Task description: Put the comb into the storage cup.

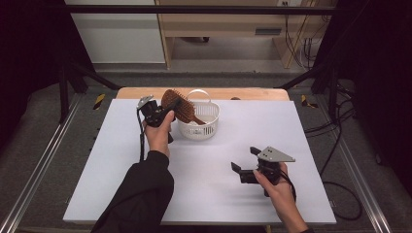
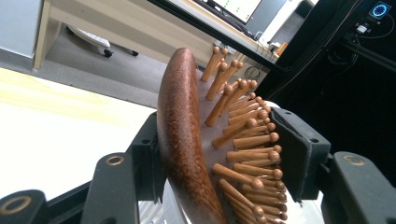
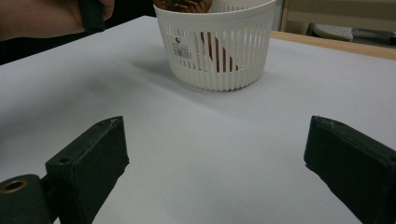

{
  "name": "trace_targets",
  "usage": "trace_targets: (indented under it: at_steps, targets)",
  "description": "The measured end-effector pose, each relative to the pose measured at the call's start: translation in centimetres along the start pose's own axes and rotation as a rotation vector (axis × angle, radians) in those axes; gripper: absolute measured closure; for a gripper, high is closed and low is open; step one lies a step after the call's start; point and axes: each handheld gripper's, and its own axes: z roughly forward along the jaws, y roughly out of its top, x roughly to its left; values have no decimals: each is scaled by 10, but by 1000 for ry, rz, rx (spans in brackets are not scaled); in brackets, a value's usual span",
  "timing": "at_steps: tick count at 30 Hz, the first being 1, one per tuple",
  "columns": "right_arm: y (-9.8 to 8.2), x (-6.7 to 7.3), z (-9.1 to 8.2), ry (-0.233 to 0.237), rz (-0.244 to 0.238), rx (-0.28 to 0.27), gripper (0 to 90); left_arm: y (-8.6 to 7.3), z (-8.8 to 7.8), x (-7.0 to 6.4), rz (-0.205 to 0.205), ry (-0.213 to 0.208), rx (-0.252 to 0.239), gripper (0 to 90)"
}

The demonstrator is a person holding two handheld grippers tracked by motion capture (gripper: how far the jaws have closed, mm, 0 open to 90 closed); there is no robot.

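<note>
White surface (image 1: 204, 184), basket (image 1: 206, 127) toward its far edge | left tongs (image 1: 167, 112) clenched on wooden hairbrush (image 1: 180, 108) head, handle slanting down into basket | right tongs (image 1: 245, 165) released, empty, well apart, facing basket | left hand nearer.

Lighting even from overhead, table (image 1: 204, 160) glowing bright white, surroundings falling dark. Soft shadows lying under basket (image 3: 219, 46). Brush (image 2: 187, 140) filling close-up, slightly blurring. High view looking grainy, low-res; no glare showing.

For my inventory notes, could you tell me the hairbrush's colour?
Reddish-brown wood hairbrush, lighter wooden pins; left gripper view shows it best.
</note>
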Motion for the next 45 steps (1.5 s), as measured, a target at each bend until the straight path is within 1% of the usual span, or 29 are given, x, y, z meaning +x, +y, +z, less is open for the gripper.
trace_targets:
  at_steps: [13,25,28,45]
  targets:
    - [0,0,0,2,-2,1,66,0,0,0,0,2,1,414]
    - [0,0,0,3,0,3,66,0,0,1,7,16,7,401]
    - [0,0,0,5,1,5,66,0,0,2,-1,18,5,398]
    - [0,0,1,7,-2,6,66,-1,-1,5,0,29,8,392]
